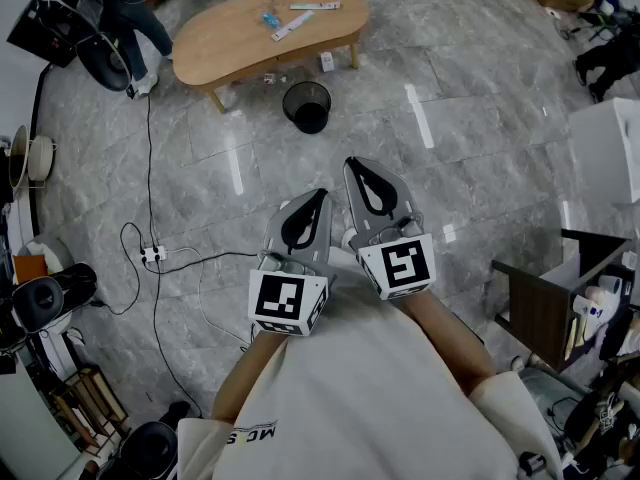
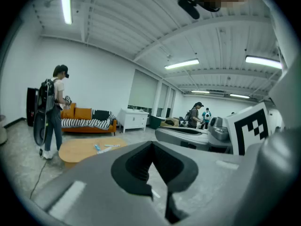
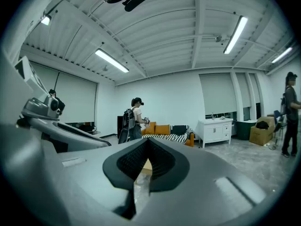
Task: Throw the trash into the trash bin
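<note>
Trash [image 1: 291, 26] lies far ahead on the desk [image 1: 225, 43]; both grippers are clenched.
The thin strips and small blue wrapper look light and flimsy, so I would pinch a strip across its middle. They are well ahead of the left gripper [image 1: 314, 204] and right gripper [image 1: 360, 173], beyond the bin [image 1: 307, 106] on the floor. Both grippers hold nothing.

- Long ceiling lights [image 2: 181, 63] give bright, even light, and shadows are faint.
- White glare streaks lie on the glossy floor [image 1: 480, 118].
- Both gripper views bulge, with dark rounded corners.
- The right gripper [image 3: 143, 166], close to its lens, looks soft.
</note>
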`<state>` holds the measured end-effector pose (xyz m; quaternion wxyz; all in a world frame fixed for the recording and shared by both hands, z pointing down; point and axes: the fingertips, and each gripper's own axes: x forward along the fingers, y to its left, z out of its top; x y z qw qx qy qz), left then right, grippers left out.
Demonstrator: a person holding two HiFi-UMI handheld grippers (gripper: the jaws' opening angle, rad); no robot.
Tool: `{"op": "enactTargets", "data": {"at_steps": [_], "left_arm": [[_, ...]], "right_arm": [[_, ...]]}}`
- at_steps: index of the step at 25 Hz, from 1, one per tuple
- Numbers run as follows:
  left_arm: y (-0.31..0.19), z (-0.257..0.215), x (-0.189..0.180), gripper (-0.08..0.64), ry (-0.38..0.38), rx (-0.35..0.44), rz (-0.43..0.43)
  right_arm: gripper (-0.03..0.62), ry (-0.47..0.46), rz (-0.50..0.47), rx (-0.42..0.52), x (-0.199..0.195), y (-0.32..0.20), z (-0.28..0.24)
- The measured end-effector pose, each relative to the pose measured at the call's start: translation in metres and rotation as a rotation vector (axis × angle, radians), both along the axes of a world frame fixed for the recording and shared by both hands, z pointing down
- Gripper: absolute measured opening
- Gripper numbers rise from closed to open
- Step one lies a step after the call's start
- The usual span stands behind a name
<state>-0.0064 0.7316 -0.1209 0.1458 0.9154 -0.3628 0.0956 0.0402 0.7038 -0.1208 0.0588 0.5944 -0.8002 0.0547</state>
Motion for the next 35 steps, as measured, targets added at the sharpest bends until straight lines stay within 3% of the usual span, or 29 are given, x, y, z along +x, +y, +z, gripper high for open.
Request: {"op": "enactTargets", "data": {"at_steps": [5,9,19,24,30,35], "left_arm": [[0.004,0.015,-0.019,0.000,-0.003,0.021,-0.113],[0.007,0.025,-0.010,0.000,-0.029,0.006,-0.142],[-0.071,0.026,-0.018,0.000,-0.020,-0.008,-0.153],[-0.166,0.051,-0.029,0.000,-0.015,-0.032,-0.163],[-0.318,0.040,-0.072,0.000,0.016,-0.053,-0.197],[-0.427,0.039,-0.098,0.000,0.019,-0.087,-0.156]], "right_arm": [[0.020,-0.031,-0.026,-0.028,0.002,0.027,0.017],[0.009,-0.099,-0.047,-0.088,0.021,0.033,0.031],[0.014,-0.108,0.000,-0.117,0.028,-0.038,0.044],[0.015,-0.080,0.021,-0.203,0.023,-0.117,0.073],[0.015,-0.075,0.039,-0.200,-0.001,-0.259,0.072],[0.015,-0.050,0.058,-0.219,-0.023,-0.359,0.070]]}}
